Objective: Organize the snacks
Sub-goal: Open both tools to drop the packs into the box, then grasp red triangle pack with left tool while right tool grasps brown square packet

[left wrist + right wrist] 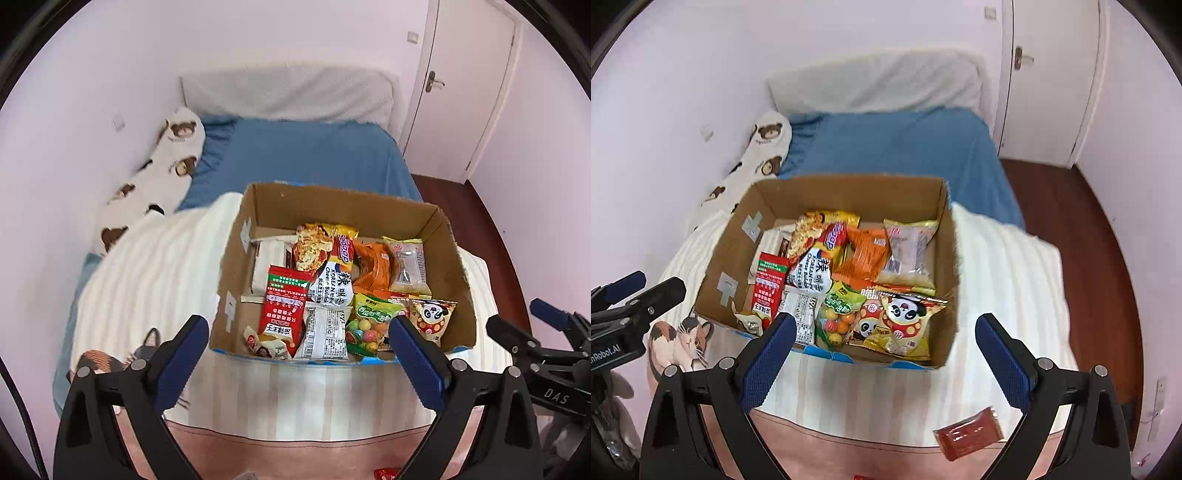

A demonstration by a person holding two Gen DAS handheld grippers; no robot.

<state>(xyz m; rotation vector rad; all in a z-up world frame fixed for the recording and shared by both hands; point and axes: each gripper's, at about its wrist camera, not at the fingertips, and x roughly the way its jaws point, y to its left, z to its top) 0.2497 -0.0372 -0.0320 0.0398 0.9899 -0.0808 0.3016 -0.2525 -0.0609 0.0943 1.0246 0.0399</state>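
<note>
The cardboard box [846, 192] is plain brown, with a blue printed edge along its near rim. Inside it, a red packet [282, 310] carries a green band and white lettering; an orange packet [866, 254] lies beside a clear, pale one [910, 254]. A yellow bag [908, 325] shows a black-and-white panda, and a green-topped bag [834, 314] holds multicoloured balls. The blanket [997, 266] is cream with faint stripes and a calico cat print. The bed sheet [314, 155] is blue; the long pillow [166, 166] is white with brown bears. A red sachet [969, 432] lies on pink cloth. The fingers [417, 354] are blue on black frames.
</note>
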